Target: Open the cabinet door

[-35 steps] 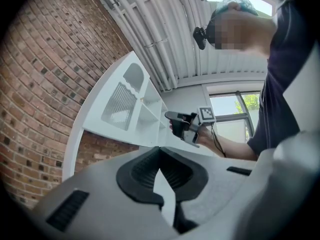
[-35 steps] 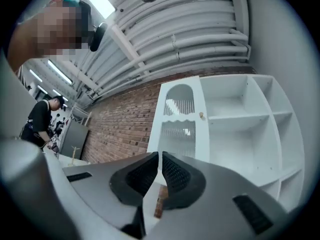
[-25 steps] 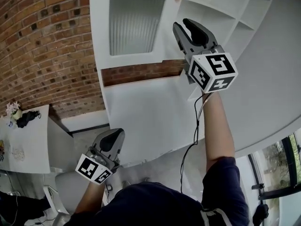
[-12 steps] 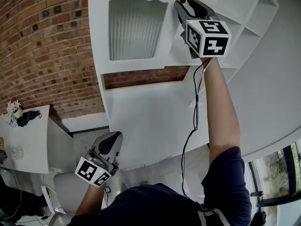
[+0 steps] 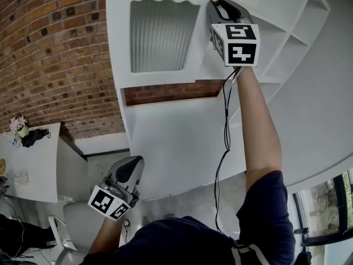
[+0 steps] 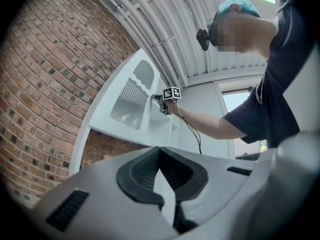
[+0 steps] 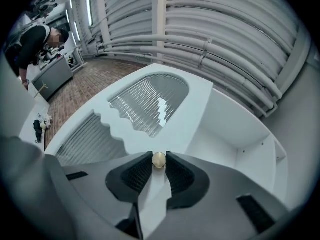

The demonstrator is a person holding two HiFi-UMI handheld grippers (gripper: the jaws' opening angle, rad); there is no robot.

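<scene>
Left gripper (image 5: 134, 160), right gripper (image 5: 216, 3): grey shells, black ribbed pads (image 7: 132, 176), each with a white cube (image 5: 237, 43) of black square markers. Black cable (image 5: 225, 142) along the right arm. Navy short-sleeved shirt (image 5: 182, 242). Teal cap (image 6: 240, 6). Black head camera (image 6: 202, 38).

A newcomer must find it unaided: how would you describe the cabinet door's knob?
Find the white cabinet against the brick wall, then its door with the ribbed glass pane. On the door's edge beside the open shelves sits the knob: small, round, the only golden spot on the white door.
</scene>
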